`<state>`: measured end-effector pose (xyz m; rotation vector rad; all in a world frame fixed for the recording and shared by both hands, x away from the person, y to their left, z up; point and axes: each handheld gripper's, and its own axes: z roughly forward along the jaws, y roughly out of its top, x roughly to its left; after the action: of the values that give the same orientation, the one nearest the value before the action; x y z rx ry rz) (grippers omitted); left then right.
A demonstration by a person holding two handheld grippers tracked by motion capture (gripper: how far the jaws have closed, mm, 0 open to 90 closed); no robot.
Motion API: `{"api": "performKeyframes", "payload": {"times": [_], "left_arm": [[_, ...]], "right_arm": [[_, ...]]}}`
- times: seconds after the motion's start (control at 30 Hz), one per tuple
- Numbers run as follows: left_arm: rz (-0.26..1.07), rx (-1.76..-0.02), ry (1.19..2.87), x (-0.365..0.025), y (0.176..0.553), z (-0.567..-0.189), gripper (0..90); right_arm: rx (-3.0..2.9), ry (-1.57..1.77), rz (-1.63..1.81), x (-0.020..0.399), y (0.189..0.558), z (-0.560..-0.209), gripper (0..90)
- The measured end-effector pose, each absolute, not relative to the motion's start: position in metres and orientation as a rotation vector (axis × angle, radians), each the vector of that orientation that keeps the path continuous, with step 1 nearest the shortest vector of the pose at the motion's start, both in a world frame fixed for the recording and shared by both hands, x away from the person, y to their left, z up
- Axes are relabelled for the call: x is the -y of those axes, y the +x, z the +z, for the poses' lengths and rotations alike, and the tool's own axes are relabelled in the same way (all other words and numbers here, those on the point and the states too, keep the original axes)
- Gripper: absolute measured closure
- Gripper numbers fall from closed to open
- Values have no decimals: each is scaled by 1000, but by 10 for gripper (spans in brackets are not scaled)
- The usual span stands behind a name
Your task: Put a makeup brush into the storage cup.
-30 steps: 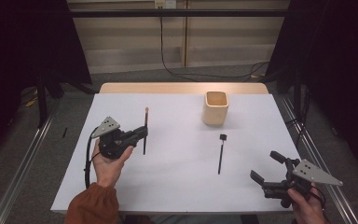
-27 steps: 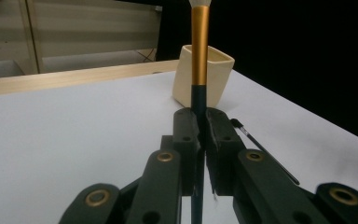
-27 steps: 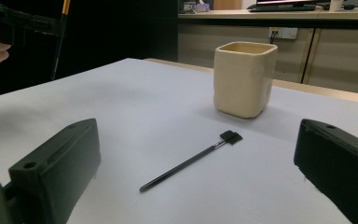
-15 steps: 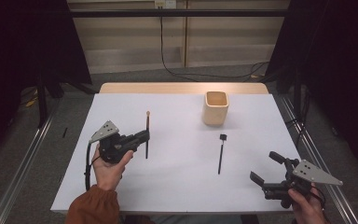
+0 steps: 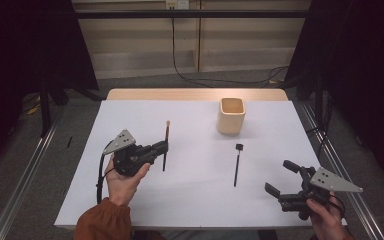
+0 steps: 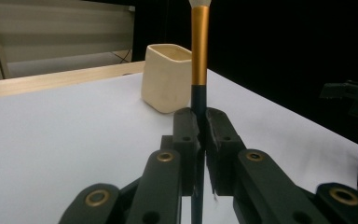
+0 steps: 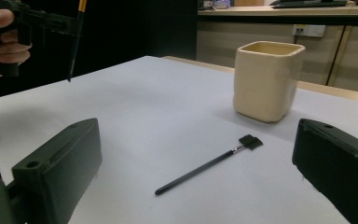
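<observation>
Holding a gold-banded brush (image 5: 166, 146) upright, the left gripper (image 5: 156, 148) has its jaws clamped on the dark handle, lifted off the white table (image 5: 190, 200) near its left edge; keep it vertical and carry it over the beige cup (image 5: 231, 115) by the far edge, lowering the handle in before release. Right gripper (image 5: 283, 181) sits at the near right corner, jaws wide apart and empty. A second, black brush (image 7: 208, 164) lies flat between it and the cup.

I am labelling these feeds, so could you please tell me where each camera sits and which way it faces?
High view: above the person's side, facing forward and down on the table; both hands show.
Left gripper view: on the left gripper, facing along its jaws clamping the gold-banded brush.
Right gripper view: on the right gripper, facing the black brush.
All share the cream cup.
</observation>
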<state>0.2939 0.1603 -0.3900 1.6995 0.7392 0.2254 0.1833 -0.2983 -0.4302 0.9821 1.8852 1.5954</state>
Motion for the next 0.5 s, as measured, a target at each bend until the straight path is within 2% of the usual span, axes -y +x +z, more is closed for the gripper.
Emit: {"api": "performKeyframes", "payload": {"times": [0.17,0.23,0.5], "left_arm": [[205,-718,1703,-155,294,-389,836],[204,-706,1706,-153,294,-388,836],[179,-696,1698,-144,293,-388,836]], "right_arm": [[-1899,953,1612,292,187,-427,12],[-1899,957,1630,291,189,-424,60],[-1920,912,1679,278,201,-415,47]]}}
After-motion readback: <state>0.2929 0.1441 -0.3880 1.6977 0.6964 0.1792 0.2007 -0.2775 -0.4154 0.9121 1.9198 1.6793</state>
